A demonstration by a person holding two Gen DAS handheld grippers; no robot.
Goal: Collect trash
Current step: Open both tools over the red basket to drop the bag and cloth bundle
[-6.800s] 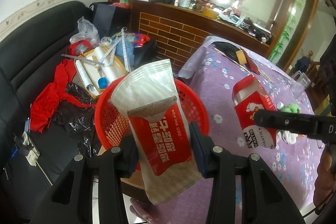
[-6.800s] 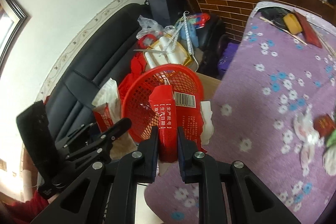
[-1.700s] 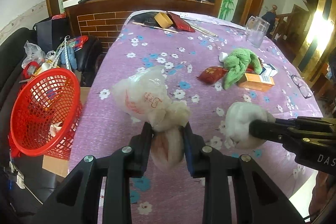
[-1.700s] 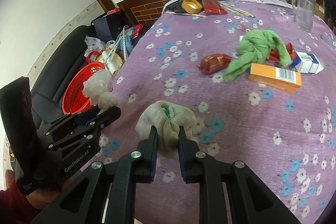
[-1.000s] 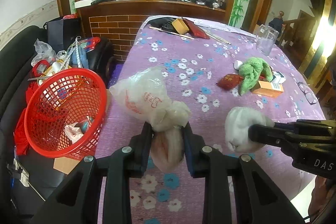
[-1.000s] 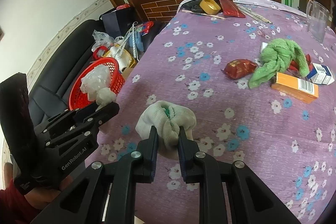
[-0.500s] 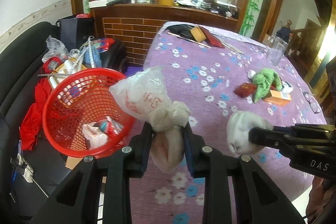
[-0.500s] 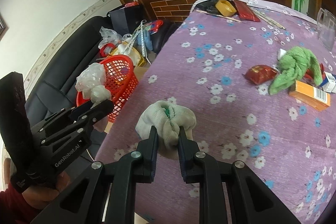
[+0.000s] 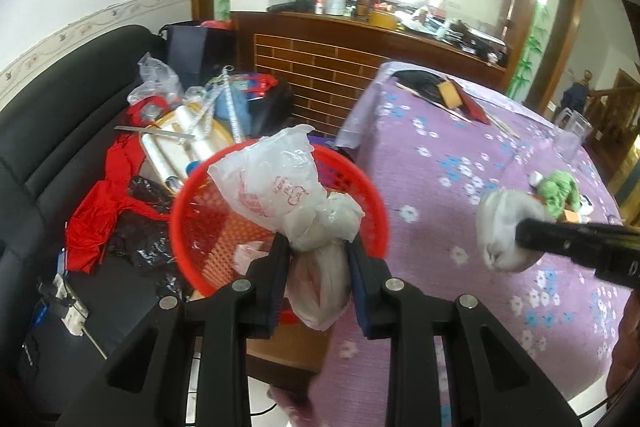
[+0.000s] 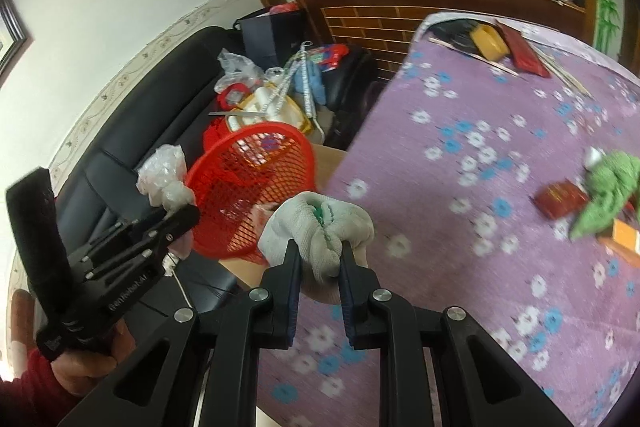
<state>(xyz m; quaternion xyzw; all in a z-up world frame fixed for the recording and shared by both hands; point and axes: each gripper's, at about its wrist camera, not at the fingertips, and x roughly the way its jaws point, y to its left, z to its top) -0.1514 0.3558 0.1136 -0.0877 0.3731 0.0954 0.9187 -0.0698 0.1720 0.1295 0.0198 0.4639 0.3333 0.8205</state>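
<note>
Left gripper (image 9: pixel 316 259) pinches plastic bag (image 9: pixel 280 187) over red basket (image 9: pixel 192 203) rim; right gripper (image 10: pixel 318 259) clamps white glove (image 10: pixel 316 231) beside table edge (image 10: pixel 340 163)

White walls, black sofa (image 9: pixel 48 115) w/ clutter, brick-front wood counter (image 9: pixel 328 67), purple-clothed table (image 10: pixel 500 147).

Knotted white plastic bag (image 9: pixel 288 195) w/ red print, crumpled, pinched at its neck, hangs over the red mesh basket (image 9: pixel 372 199). Basket sits beside the table edge, wrappers inside. Balled white knit glove (image 10: pixel 320 231), green bit in the fold, held clamped above the purple cloth nr the basket.
</note>
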